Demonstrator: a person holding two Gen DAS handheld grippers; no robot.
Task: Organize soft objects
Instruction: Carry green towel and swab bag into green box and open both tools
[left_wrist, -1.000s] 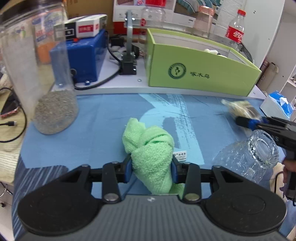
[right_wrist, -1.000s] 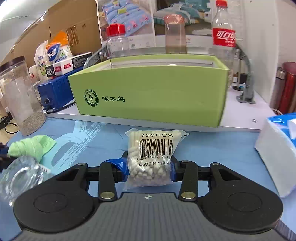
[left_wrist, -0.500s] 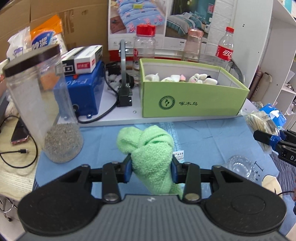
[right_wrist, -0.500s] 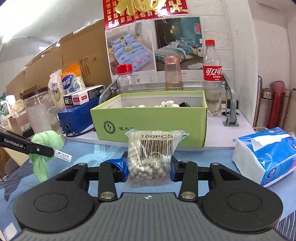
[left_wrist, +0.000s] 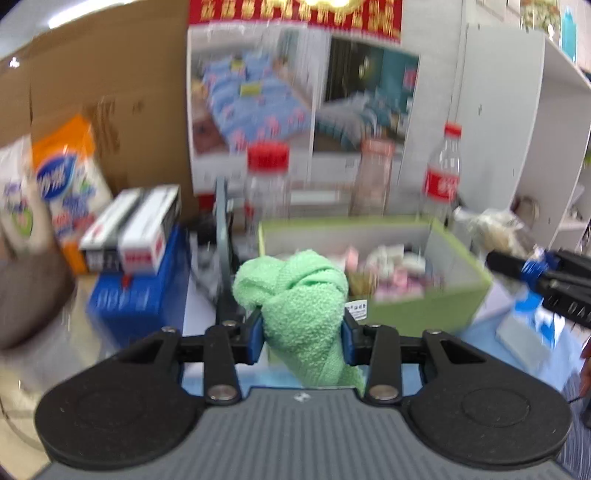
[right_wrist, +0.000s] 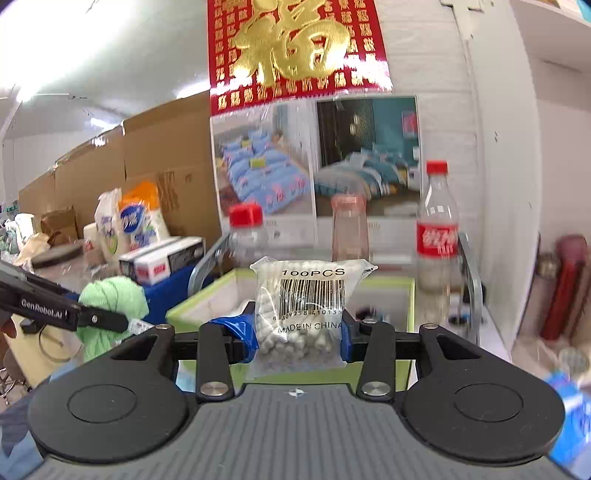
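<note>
The green towel (left_wrist: 299, 295) is nubby terry cloth; the swab bag (right_wrist: 308, 306) is clear glossy plastic; the green box (right_wrist: 373, 284) looks like matt cardboard.

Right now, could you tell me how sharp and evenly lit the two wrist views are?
Left wrist view: heavy motion blur on the background and green box; only the gripper and towel stay sharp. Right wrist view: mostly sharp, with the swab bag print readable, blur at the right edge, and ceiling light glare washing out the upper left. Both show fisheye bending at the edges.
</note>
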